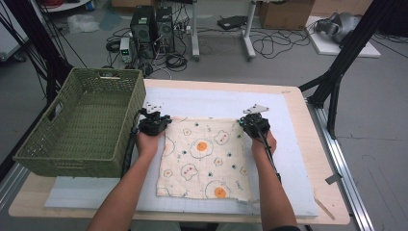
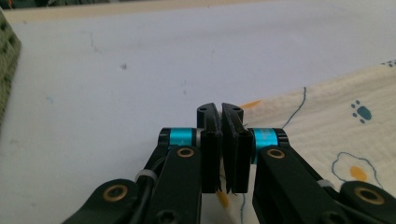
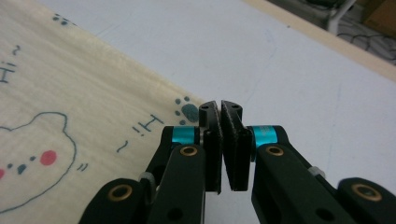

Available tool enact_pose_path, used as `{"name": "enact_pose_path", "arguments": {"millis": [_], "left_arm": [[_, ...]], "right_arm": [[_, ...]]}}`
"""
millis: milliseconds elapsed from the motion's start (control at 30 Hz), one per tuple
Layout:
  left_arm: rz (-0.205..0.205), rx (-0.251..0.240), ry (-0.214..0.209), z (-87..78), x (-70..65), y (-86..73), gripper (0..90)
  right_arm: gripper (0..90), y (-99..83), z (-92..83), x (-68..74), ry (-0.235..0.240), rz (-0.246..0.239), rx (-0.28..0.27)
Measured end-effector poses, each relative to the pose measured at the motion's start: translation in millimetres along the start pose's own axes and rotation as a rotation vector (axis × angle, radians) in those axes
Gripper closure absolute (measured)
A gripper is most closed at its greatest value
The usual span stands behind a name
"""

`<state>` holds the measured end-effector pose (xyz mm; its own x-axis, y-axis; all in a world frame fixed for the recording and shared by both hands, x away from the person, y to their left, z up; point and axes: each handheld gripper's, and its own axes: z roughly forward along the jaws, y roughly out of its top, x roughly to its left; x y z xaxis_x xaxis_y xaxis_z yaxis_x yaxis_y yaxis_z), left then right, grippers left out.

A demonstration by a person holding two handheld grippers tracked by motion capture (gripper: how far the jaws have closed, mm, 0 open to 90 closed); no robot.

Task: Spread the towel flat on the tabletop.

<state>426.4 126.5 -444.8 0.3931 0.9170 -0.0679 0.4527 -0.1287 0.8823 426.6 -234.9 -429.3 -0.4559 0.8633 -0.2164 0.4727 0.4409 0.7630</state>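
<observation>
— So, what are the grippers doing with the cloth (image 1: 204, 159)?
— Left gripper (image 2: 220, 109) and right gripper (image 3: 220, 106) are each pinching a far corner, jaws closed on the hem; the rest is lying flat behind them.
— Handling?
— Probably light, limp, sagging between them; corners look the best hold.

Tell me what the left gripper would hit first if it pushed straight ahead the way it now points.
Likely nothing soon: ahead of the left gripper lies bare white mat, then the table's wooden edge. The green basket sits off to its side.
</observation>
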Motion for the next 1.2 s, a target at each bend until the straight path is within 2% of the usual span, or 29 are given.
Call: {"name": "enact_pose_path", "arguments": {"millis": [33,67,100,200,267,300,400,500,533,567,667,733,800,833,900,933,1000,1067,1133,1200], "left_arm": [[0.014,-0.011,0.025,-0.5,-1.0,0.7,79.7],[0.013,-0.014,0.039,-0.8,-0.4,1.0,70.7],[0.0,-0.011,0.026,-1.5,1.0,1.1,62.5],[0.02,0.013,0.008,-4.0,1.8,0.4,57.3],[0.019,0.032,-0.03,-5.7,1.2,0.3,57.2],[0.031,0.039,-0.039,-6.9,-0.4,0.4,57.2],[0.081,0.075,-0.058,-11.0,-5.8,0.0,59.9],[0.072,0.089,-0.072,-14.3,-9.2,-3.2,61.1],[0.08,0.094,-0.071,-14.8,-9.5,-4.2,61.3],[0.071,0.098,-0.073,-14.9,-9.7,-5.1,61.7],[0.06,0.12,-0.079,-14.8,-9.1,-6.3,61.8],[0.065,0.131,-0.083,-13.9,-9.9,-7.2,62.2],[0.086,0.154,-0.078,-11.4,-11.3,-9.3,62.4],[0.093,0.168,-0.076,-9.8,-11.9,-10.8,63.1],[0.125,0.156,-0.038,-9.4,-15.0,-13.0,68.3],[0.134,0.156,-0.017,-9.3,-16.5,-13.0,73.3],[0.159,0.157,0.028,-8.3,-19.0,-12.6,77.6],[0.156,0.153,0.071,-7.1,-20.0,-12.3,73.1],[0.131,0.151,0.072,-7.9,-18.2,-12.1,68.4],[0.119,0.138,0.054,-10.5,-15.5,-11.9,63.8]], "right_arm": [[85.5,0.2,0.8,1.2,-0.007,0.002,-0.004],[81.2,0.0,1.7,1.8,-0.012,-0.002,0.001],[76.0,-0.6,1.8,1.9,-0.018,-0.002,0.009],[67.3,-2.4,-2.0,-3.1,0.006,0.03,-0.001],[65.2,-2.9,-5.9,-7.5,0.029,0.057,-0.018],[63.9,-3.3,-8.0,-8.6,0.056,0.076,-0.02],[59.6,-5.1,-13.4,-7.6,0.119,0.085,0.0],[51.6,-9.9,-19.2,-3.4,0.169,0.084,0.024],[50.6,-12.5,-20.9,-1.9,0.184,0.083,0.037],[49.6,-15.6,-22.4,0.1,0.189,0.075,0.052],[52.0,-21.9,-20.3,3.7,0.227,0.081,0.157],[62.7,-23.0,-20.6,5.3,0.236,0.091,0.179],[76.4,-21.2,-21.7,7.7,0.226,0.072,0.184],[80.0,-20.3,-21.7,9.4,0.219,0.057,0.184],[82.4,-18.9,-20.9,11.8,0.186,0.032,0.185],[81.9,-18.7,-20.2,11.6,0.175,0.035,0.184],[77.2,-19.0,-19.0,9.4,0.131,0.051,0.178],[71.2,-19.7,-17.8,6.4,0.1,0.078,0.173],[65.9,-20.1,-17.8,5.0,0.09,0.084,0.168],[57.9,-19.9,-21.3,5.1,0.098,0.088,0.165]]}}
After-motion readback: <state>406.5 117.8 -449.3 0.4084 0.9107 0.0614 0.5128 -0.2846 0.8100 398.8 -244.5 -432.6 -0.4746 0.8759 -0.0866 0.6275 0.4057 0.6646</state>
